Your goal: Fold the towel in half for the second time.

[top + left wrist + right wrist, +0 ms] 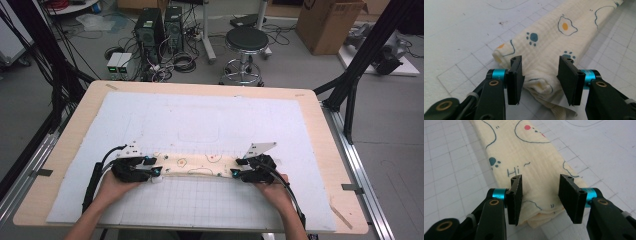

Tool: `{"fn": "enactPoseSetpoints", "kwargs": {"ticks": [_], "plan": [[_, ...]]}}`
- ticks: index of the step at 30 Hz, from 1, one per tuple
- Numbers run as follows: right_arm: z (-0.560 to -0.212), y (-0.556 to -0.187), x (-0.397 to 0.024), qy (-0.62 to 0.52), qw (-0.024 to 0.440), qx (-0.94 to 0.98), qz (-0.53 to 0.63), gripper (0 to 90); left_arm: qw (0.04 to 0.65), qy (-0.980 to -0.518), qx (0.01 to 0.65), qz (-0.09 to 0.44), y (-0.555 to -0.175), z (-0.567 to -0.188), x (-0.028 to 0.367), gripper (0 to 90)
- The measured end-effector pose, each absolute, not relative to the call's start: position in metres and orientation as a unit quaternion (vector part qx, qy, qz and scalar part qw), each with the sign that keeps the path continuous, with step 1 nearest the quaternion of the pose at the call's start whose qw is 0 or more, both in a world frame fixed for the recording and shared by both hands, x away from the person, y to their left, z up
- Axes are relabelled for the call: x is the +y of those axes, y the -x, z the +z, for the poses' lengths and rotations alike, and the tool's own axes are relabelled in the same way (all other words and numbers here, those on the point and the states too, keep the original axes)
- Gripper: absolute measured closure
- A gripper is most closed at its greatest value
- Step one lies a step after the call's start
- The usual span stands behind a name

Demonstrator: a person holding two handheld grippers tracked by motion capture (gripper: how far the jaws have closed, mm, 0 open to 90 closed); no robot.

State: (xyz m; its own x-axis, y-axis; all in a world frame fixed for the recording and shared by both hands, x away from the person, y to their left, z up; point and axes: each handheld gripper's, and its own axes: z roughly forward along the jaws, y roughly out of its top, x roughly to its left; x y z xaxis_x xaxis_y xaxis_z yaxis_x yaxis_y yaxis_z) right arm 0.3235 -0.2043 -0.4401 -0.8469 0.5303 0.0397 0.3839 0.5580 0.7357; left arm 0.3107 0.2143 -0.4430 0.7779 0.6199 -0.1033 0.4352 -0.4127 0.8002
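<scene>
Cream muslin cloth (200,165), folded into a long strip printed with paw marks, fried eggs and the word "Hi", lies across the gridded white mat (210,120) on the bench (65,150). The left tongs (540,76) and right tongs (541,197) each straddle one end of it, jaws parted and released, pressing nothing.

One tabletop (60,165) is seen, covered by one white gridded mat (210,120). On the mat one cream printed cloth (200,165) is laid, folded into a long strip. Two claws are counted: the left claw (156,172) at the cloth's left end and the right claw (236,169) at its right end, each carried by one hand, so two hands are counted. Each claw is fitted with two black jaws, four in all. On the floor beyond the far edge, one round black stool (246,41), two black computer towers (150,25) and one cardboard box (327,22) are counted.
</scene>
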Motion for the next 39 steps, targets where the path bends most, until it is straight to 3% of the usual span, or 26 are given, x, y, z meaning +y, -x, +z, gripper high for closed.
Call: {"fn": "enactPoseSetpoints", "kwargs": {"ticks": [8,19,28,35,39], "plan": [[-0.436,-0.325,-0.208,-0.282,0.075,0.861,0.416,46.1,0.459,-0.82,0.324,0.107,-0.311,-0.435,0.219,50.8],[-0.431,-0.344,-0.218,-0.352,0.081,0.832,0.422,46.3,0.459,-0.793,0.384,0.12,-0.334,-0.435,0.222,53.0],[-0.441,-0.352,-0.221,-0.37,0.036,0.832,0.412,57.8,0.447,-0.796,0.403,0.065,-0.346,-0.446,0.225,59.8],[-0.443,-0.353,-0.22,-0.36,0.015,0.838,0.409,74.0,0.444,-0.8,0.398,0.062,-0.344,-0.447,0.222,72.1],[-0.441,-0.352,-0.219,-0.354,0.016,0.841,0.409,78.9,0.444,-0.801,0.396,0.072,-0.342,-0.445,0.221,77.2]]}}
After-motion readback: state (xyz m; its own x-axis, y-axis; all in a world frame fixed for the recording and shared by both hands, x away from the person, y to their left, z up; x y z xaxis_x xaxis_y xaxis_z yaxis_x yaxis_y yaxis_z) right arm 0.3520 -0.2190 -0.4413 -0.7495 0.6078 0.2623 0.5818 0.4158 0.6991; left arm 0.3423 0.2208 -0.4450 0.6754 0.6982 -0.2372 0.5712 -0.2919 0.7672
